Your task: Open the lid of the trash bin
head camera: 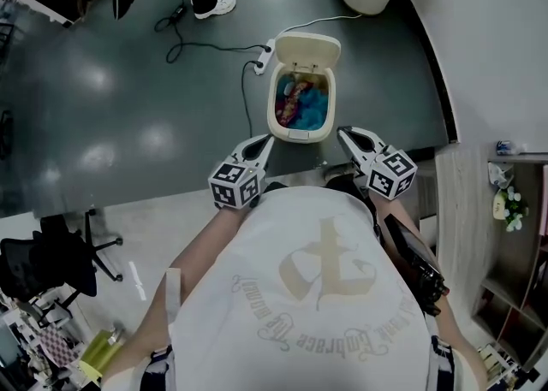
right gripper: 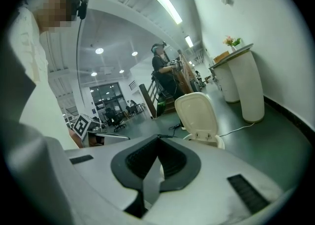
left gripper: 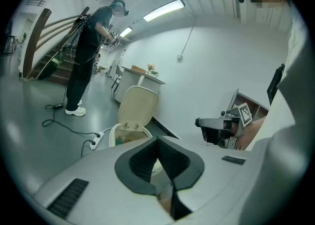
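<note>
Head view, bin: the trash bin stands on the floor just ahead of both gripper tips; its lid is already up, tilted back on the far side, and coloured rubbish shows inside
Head view, left gripper: the left gripper has its jaws together on nothing, near the bin's near-left rim but not touching it
Head view, right gripper: the right gripper is likewise closed and empty, near the near-right rim and apart from it
Head view, surface: dark, glossy floor; a power strip lies just beside the bin's far-left side with a cable trailing off; a shoe is well beyond
Left gripper view, jaws: pads meet at the tip with nothing between them; the cream lid stands upright past them, with the right gripper off to the side
Left gripper view, room: pale walls, ceiling strip lights, a standing person by a staircase
Right gripper view, jaws: together and empty; the raised lid shows its hinge end low, above the bin's rim
Right gripper view, room: a white column by the wall, office chairs far off
Handling, judged: the lid looks like thin, stiff, light plastic hinged at the back; its front lip is the place to take it; smooth, so a pinch may slip, and the light bin could slide on this floor
Progress, judged: lid open, so the task looks done
</note>
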Tool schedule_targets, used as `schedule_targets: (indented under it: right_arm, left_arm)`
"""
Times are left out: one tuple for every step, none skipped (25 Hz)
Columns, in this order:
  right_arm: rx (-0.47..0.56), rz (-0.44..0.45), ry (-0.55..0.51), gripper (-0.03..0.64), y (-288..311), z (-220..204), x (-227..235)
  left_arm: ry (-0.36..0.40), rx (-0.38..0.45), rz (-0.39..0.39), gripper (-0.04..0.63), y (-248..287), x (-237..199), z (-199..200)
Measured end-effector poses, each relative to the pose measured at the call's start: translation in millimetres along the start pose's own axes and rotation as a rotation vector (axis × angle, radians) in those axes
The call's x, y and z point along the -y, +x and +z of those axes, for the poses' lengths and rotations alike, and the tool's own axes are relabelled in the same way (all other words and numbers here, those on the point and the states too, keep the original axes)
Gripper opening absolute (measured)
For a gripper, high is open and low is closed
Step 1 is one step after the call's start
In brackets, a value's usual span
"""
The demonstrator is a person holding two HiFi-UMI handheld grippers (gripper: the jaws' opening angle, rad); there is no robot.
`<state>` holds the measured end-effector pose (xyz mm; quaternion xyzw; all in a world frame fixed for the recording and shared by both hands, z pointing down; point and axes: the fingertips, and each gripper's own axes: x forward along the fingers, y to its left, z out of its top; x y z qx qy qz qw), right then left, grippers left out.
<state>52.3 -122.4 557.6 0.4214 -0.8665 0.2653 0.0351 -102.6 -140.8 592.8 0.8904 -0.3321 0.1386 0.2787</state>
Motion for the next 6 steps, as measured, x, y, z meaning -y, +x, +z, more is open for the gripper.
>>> schedule_targets:
  right_arm:
    - [-0.002, 0.001, 0.000, 0.005, 0.2, 0.0, 0.3]
    - [-0.003, 0.001, 0.001, 0.005, -0.2, 0.2, 0.8]
    - [-0.004, 0.000, 0.001, 0.005, -1.1, 0.2, 1.4]
    - [-0.005, 0.000, 0.002, 0.005, -2.3, 0.2, 1.9]
    - [-0.005, -0.001, 0.003, 0.005, -3.5, 0.2, 2.4]
    - [-0.006, -0.002, 0.004, 0.005, -4.7, 0.2, 2.8]
  left_arm:
    - [0.001, -0.002, 0.001, 0.014, 0.4, 0.1, -0.3]
    - [0.002, -0.004, 0.001, 0.014, 0.8, 0.7, -0.3]
    - [0.003, -0.004, 0.000, 0.014, 1.2, 1.6, -0.3]
    - [0.004, -0.004, -0.001, 0.014, 1.4, 2.7, -0.3]
    - [0.006, -0.004, -0.001, 0.014, 1.6, 3.9, -0.2]
    - [0.007, -0.004, -0.002, 0.014, 1.7, 5.0, -0.2]
